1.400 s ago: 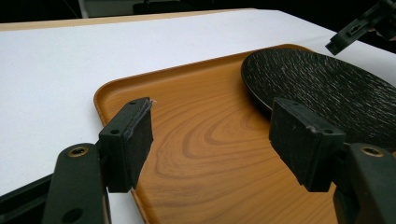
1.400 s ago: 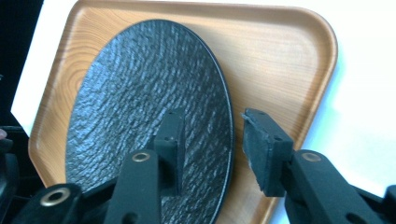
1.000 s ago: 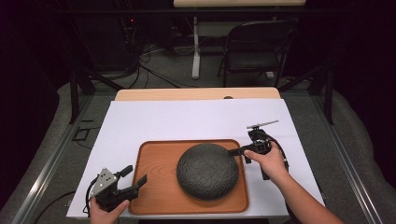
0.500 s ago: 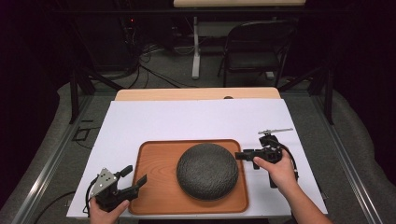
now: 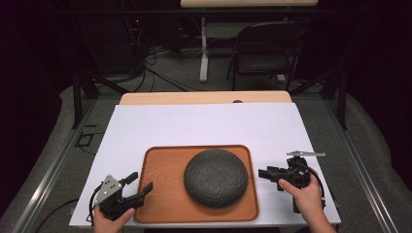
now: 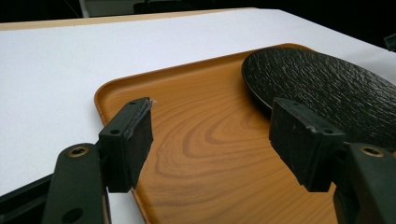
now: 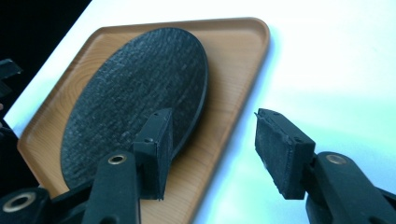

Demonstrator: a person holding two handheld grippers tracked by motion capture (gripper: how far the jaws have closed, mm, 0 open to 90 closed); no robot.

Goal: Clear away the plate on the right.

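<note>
A dark, rough-textured round plate (image 5: 216, 178) (image 6: 327, 79) (image 7: 135, 93) lies on a wooden tray (image 5: 163, 179) (image 6: 196, 107) (image 7: 233, 46) near the table's front. My left gripper (image 5: 141, 181) (image 6: 210, 135) is open at the tray's front left corner, its jaws over the rim and bare wood, holding nothing. My right gripper (image 5: 263, 174) (image 7: 212, 149) sits just off the tray's right edge, pointing at the plate. Its jaws have just been opening and stand open with nothing between them, clear of the plate.
A white sheet (image 5: 209, 126) covers the table, and a strip of bare wood (image 5: 204, 98) shows at the far edge. Behind the table stand a dark folding chair (image 5: 265, 48) and cables on the floor. Open white surface lies beyond and beside the tray.
My right gripper has drawn back to the right, from the plate's right edge to just past the tray's rim. The left gripper, tray and plate have stayed put.
</note>
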